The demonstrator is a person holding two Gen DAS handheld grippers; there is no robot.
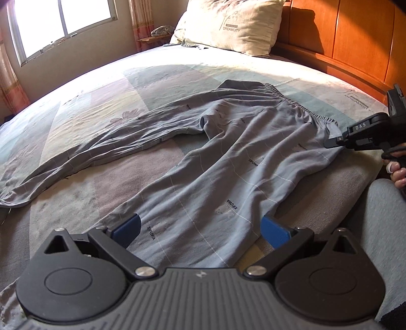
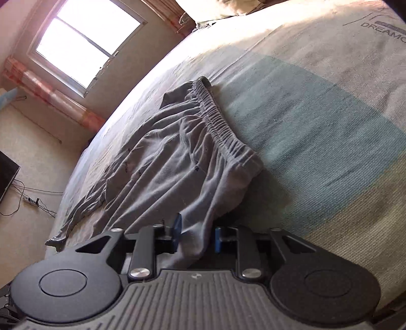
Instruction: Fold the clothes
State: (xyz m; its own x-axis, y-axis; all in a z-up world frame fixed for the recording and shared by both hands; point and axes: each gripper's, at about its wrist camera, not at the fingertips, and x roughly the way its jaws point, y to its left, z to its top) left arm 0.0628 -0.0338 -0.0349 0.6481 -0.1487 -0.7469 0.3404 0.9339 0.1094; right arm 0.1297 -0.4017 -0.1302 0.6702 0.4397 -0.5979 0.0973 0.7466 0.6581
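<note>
Spread flat across the bed (image 1: 76, 106), a pair of grey pyjama trousers (image 1: 228, 157) lies with its elastic waistband (image 1: 299, 104) toward the wooden headboard (image 1: 342, 33) and its two legs running away from it. One leg angles off toward the window (image 1: 63, 22) side, ending at the far edge of the bed; the other runs straight down from the waistband to the left tool (image 1: 200, 228).

The left tool is spread wide, its blue pads (image 1: 274, 228) standing on either side of that leg's cuff end, with the cloth lying between them and not pinched.

The right tool (image 2: 195, 236) sits at the waistband's near corner. Its blue pads have a fold of the grey cloth between them and stand close together, pinching the trousers just below the waistband; the fabric rises in taut pleats from that grip.

A cream pillow (image 1: 233, 25) rests against the headboard, well apart from the trousers. A hand (image 1: 398, 172) holds the right tool's handle.
</note>
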